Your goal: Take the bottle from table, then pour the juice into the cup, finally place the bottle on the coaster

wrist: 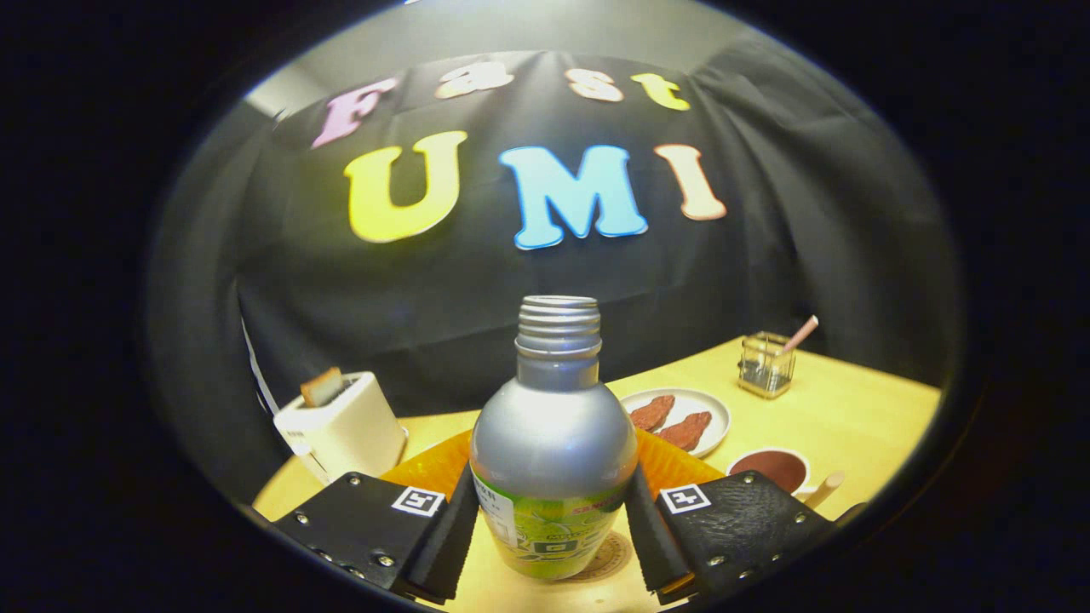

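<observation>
Gripper view showed the tongs [552, 511] clamped on the upright bottle [552, 460] above the coaster [609, 558], seemingly needing only lowering and release.

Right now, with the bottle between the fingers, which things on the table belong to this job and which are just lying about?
Job:
bottle, uncapped, both fingers pressing its sides
gripper
cup with dark liquid, to the right beyond the fingers
coaster, partly under the bottle

Lying about:
toaster with a slice of bread
plate with two reddish pieces
glass jar with a pink stick
orange mat
</observation>
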